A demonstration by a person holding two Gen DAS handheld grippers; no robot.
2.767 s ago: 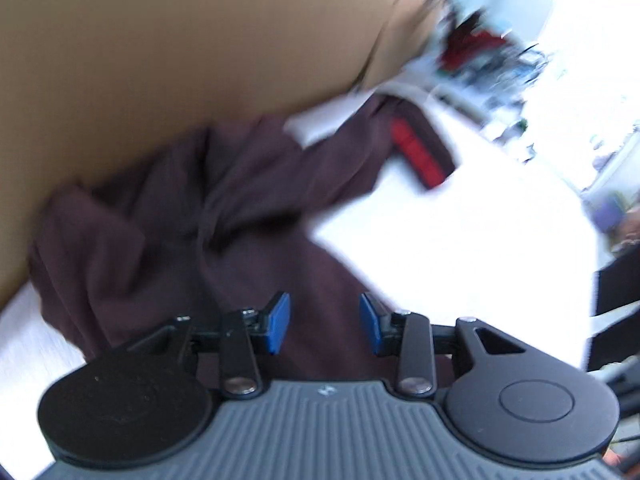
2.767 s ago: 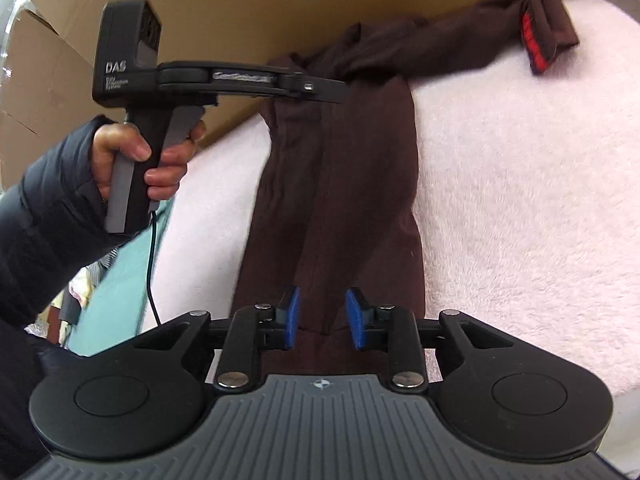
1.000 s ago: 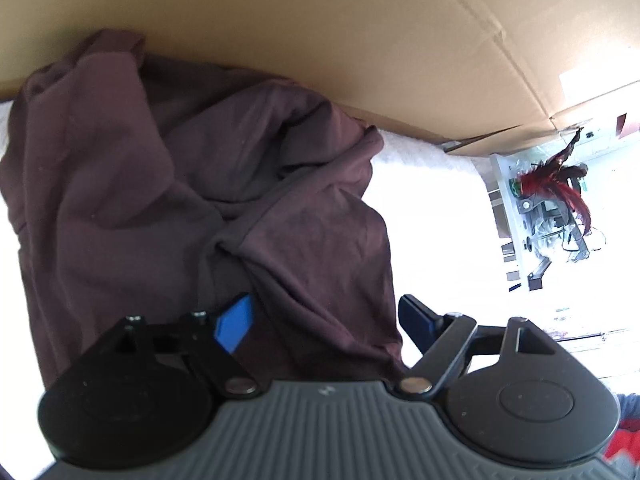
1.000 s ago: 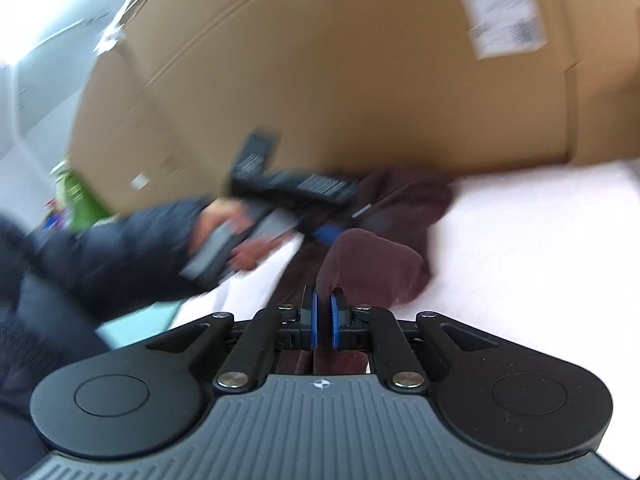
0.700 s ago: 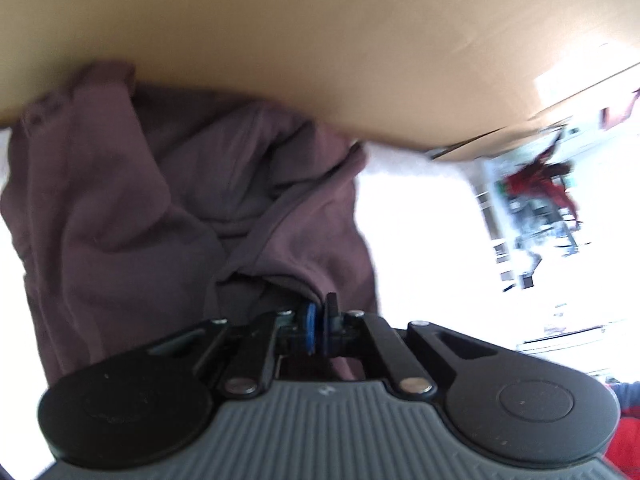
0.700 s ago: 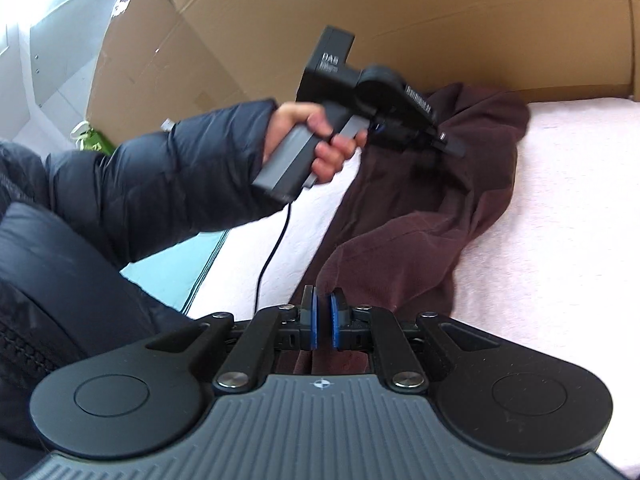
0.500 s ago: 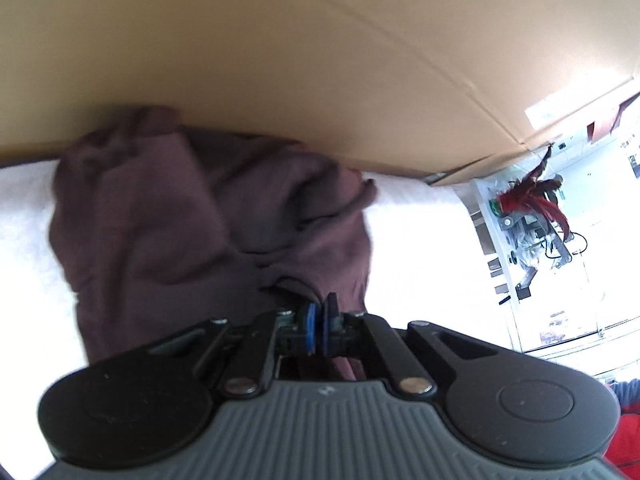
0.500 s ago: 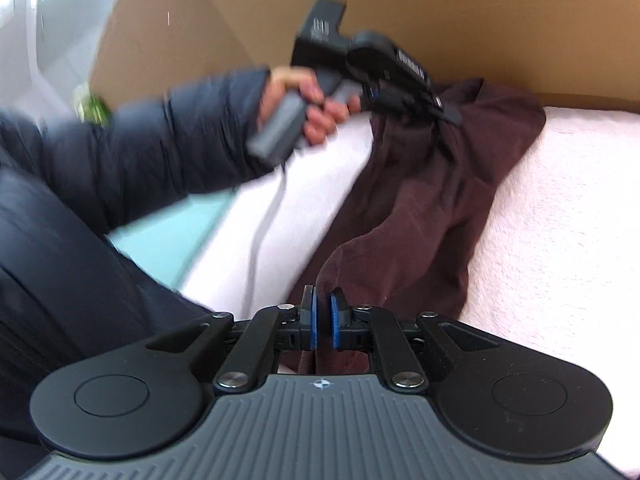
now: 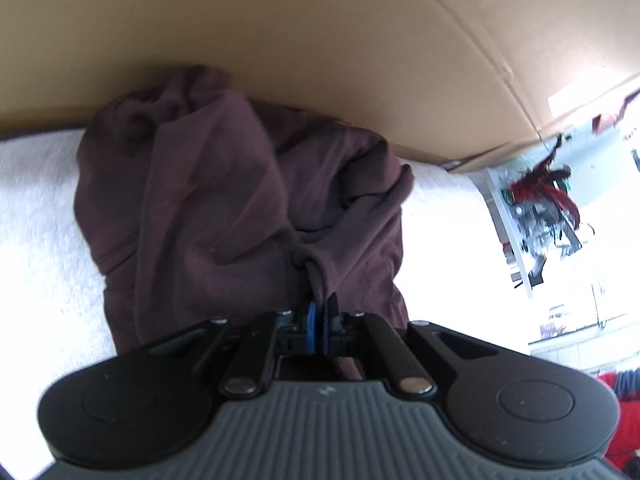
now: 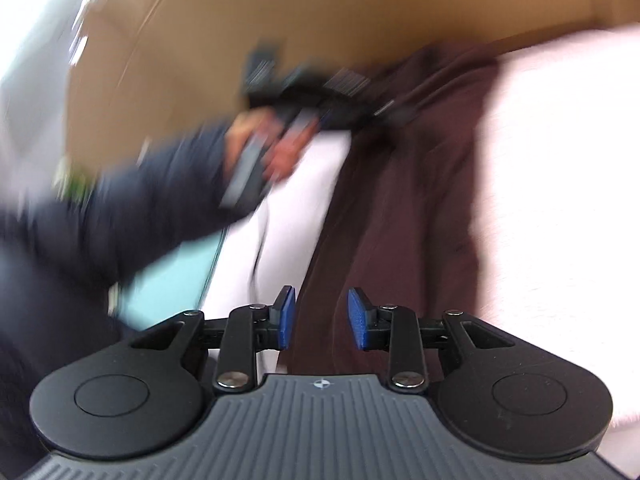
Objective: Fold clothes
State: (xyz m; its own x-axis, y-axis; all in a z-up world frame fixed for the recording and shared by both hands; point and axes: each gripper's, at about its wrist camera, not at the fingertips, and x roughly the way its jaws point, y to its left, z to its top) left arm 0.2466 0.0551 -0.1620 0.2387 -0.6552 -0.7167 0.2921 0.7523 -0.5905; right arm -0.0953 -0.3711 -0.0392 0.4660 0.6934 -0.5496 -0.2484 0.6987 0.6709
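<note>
**Left gripper clamped on maroon garment; right gripper parting over it**

Where the blue-padded fingers of the black left gripper [image 9: 319, 322] meet, a bunched ridge of the dark maroon cotton garment [image 9: 224, 216] is pinched tightly between them, no gap being visible between the pads. From that pinch the cloth is spread away in heavy folds across the white fleecy cover [image 9: 36, 216] of the work surface, and its far edge is pressed against the tall brown cardboard wall [image 9: 320, 40] behind. At the right edge of the left wrist view a bright, overexposed room with a red feathery object [image 9: 540, 192] is seen.

In the right wrist view, which is heavily blurred, the jaws of the black right gripper [image 10: 322, 318] are seen opening; the maroon cloth lies in the gap between the blue pads [image 10: 358, 320], but it is not pressed by them. Beyond, the garment is drawn out as a long band towards the cardboard wall. At its upper left side the left gripper is seen from outside, held by a hand [image 10: 260, 152] emerging from a dark padded sleeve [image 10: 132, 204]. A pale turquoise surface [image 10: 172, 280] is visible below the sleeve.
</note>
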